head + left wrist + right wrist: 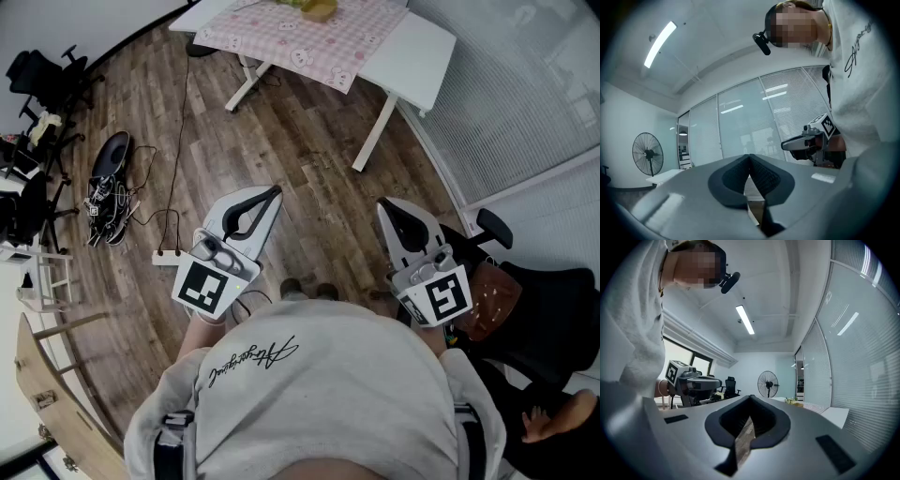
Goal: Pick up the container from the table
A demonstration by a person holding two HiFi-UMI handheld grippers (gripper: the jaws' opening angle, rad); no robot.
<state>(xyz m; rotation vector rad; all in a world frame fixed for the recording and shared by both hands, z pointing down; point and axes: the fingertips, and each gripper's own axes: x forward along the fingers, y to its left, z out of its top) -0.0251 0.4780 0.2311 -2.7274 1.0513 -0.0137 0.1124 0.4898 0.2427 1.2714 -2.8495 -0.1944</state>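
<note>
A white table with a pink checked cloth stands far ahead at the top of the head view. On the cloth lies a yellowish-green thing, too small to tell what it is. Both grippers are held level at waist height over the wooden floor, far from the table. My left gripper is shut with nothing in it, its pads meeting. My right gripper is shut and empty too. In the right gripper view, the table shows small beyond the jaws.
A power strip with a cable lies on the floor to the left, beside a black heap and office chairs. A glass wall with blinds runs along the right. A standing fan is near the table.
</note>
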